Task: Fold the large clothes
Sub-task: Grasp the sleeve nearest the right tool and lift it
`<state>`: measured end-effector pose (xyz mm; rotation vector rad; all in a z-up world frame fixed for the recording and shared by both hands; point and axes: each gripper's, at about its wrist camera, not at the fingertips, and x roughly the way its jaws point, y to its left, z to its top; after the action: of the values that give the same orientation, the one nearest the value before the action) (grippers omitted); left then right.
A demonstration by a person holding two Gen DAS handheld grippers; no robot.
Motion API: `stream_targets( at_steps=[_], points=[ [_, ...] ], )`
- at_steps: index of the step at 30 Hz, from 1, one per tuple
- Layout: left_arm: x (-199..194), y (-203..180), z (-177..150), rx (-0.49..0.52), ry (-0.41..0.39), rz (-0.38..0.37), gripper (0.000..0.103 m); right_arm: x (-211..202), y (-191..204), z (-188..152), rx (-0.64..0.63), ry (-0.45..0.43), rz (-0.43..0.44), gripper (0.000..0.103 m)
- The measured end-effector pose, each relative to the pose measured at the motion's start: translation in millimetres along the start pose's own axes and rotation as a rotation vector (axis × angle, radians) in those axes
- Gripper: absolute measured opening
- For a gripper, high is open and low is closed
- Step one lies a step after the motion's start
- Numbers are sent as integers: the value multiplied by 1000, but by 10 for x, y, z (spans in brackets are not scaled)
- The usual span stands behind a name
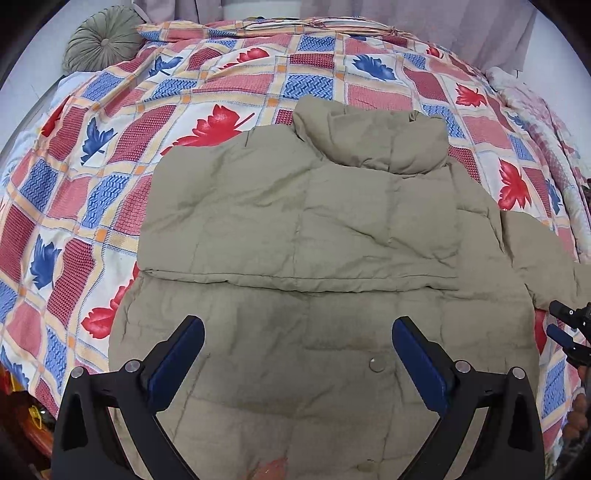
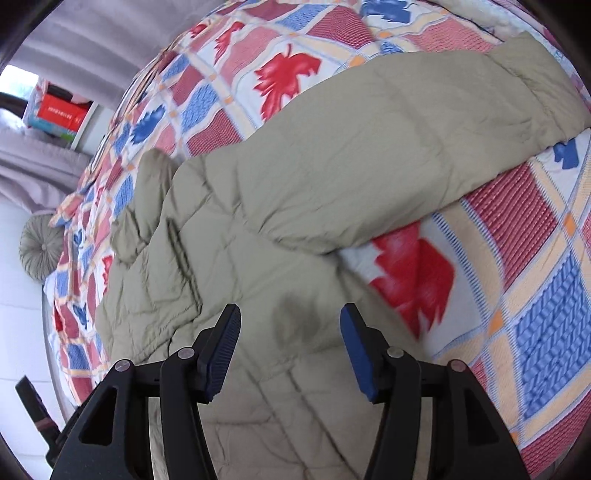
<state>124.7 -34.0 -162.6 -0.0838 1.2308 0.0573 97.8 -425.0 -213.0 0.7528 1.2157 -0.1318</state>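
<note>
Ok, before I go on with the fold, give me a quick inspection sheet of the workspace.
Surface: bed under a patchwork leaf-print quilt.
Job's things: olive puffer jacket lying flat, its left sleeve folded across the body; other sleeve stretched out sideways over the quilt.
Clutter: round pleated cushion at the head corner.
Grippers: left gripper open, empty, over the lower jacket; right gripper open, empty, over the jacket near the outstretched sleeve.
Cables: nothing seen.
Surroundings: curtain behind the bed; shelf with a red box.
</note>
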Motion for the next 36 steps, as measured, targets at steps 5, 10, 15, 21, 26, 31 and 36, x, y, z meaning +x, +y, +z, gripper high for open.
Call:
stream_targets(
  at_steps=[5, 10, 15, 21, 26, 31, 36],
  points=[
    [-12, -225, 17, 22, -8, 16, 102, -13, -202, 169, 51, -19, 28, 68],
    [12, -431, 28, 30, 19, -16, 102, -96, -467, 280, 129, -87, 84, 84],
    [84, -600, -25, 35, 28, -2, 102, -151, -706, 375, 183, -113, 126, 103],
    [227, -814, -88, 91, 53, 38, 102, -190, -964, 467, 236, -97, 175, 103],
    [345, -921, -95, 111, 69, 20, 102, -186, -1140, 541, 258, -95, 171, 103],
    [457, -1032, -143, 144, 114, -14, 102, -160, -1346, 643, 315, -127, 207, 103],
    [469, -1096, -181, 136, 125, -31, 102, -105, -1557, 840, 394, -183, 231, 103]
  ],
)
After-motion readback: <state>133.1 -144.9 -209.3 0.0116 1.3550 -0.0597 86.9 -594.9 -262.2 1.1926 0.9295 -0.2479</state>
